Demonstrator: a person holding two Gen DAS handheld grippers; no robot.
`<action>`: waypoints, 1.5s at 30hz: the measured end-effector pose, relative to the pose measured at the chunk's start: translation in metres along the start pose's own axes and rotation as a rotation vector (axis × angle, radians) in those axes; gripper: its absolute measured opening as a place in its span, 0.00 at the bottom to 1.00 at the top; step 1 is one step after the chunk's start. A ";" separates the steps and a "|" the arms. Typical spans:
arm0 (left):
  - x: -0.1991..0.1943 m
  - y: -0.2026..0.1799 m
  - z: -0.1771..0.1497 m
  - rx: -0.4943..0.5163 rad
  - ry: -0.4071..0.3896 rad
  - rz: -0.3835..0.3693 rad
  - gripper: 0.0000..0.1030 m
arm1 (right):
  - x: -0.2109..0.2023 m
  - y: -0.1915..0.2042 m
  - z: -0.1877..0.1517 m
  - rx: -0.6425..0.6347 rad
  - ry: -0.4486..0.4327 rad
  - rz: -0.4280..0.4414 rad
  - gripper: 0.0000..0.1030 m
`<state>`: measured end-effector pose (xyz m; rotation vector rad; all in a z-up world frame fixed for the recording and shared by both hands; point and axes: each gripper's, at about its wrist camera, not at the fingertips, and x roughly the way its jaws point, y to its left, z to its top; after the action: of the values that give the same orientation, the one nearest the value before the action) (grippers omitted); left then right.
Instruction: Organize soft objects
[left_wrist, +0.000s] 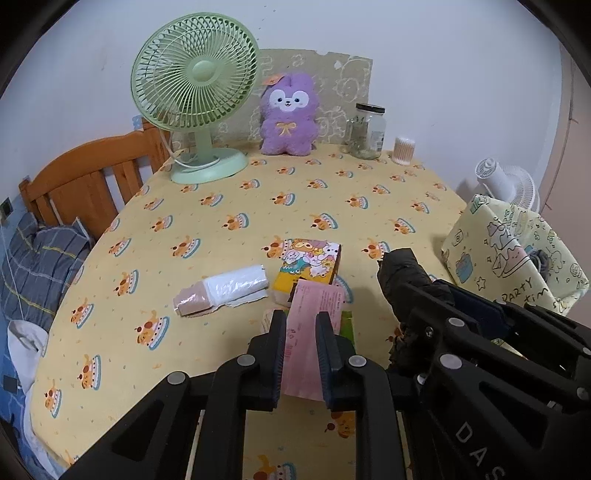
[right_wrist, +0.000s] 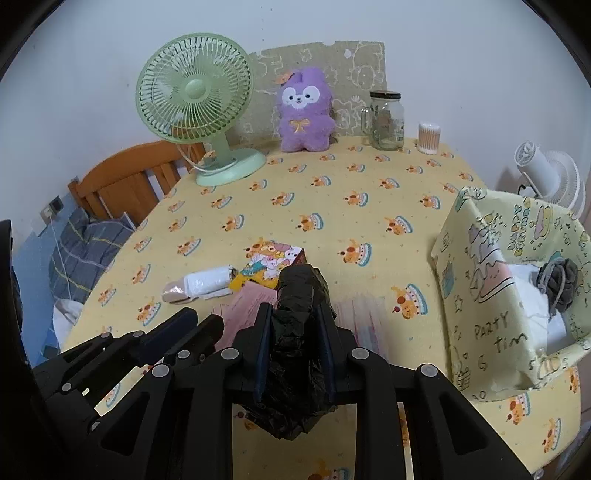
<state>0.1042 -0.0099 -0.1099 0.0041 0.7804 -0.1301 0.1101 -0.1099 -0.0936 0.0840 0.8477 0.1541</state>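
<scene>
My left gripper (left_wrist: 301, 317) is shut on a flat pink packet (left_wrist: 317, 299), which sticks out forward between the pads toward a cartoon-printed tissue pack (left_wrist: 310, 264) on the yellow tablecloth (left_wrist: 221, 221). A white wrapped roll (left_wrist: 225, 290) lies left of that pack. My right gripper (right_wrist: 293, 308) is shut on a crumpled black plastic bundle (right_wrist: 301, 284), which also shows in the left wrist view as the black bundle (left_wrist: 400, 273). A purple plush toy (left_wrist: 288, 114) sits upright at the table's back. The left gripper (right_wrist: 177, 332) appears low left in the right wrist view.
A pale yellow patterned box (right_wrist: 491, 280) stands at the right, holding white stuff and a grey scrunchy item (right_wrist: 557, 284). At the back stand a green fan (left_wrist: 195, 85), a glass jar (left_wrist: 365, 131) and a cotton swab tub (left_wrist: 403, 150). A wooden headboard (left_wrist: 85, 184) is left.
</scene>
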 end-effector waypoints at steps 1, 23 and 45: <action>-0.001 -0.001 0.000 0.002 -0.001 0.000 0.14 | -0.001 0.000 0.000 0.001 -0.001 0.000 0.26; 0.027 -0.004 -0.007 0.006 0.067 -0.044 0.44 | 0.018 -0.009 -0.008 0.018 0.046 -0.025 0.26; 0.015 -0.006 -0.002 0.019 0.037 -0.038 0.34 | 0.013 -0.009 -0.003 0.013 0.032 -0.028 0.26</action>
<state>0.1126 -0.0170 -0.1211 0.0092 0.8169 -0.1742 0.1168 -0.1161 -0.1063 0.0817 0.8810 0.1239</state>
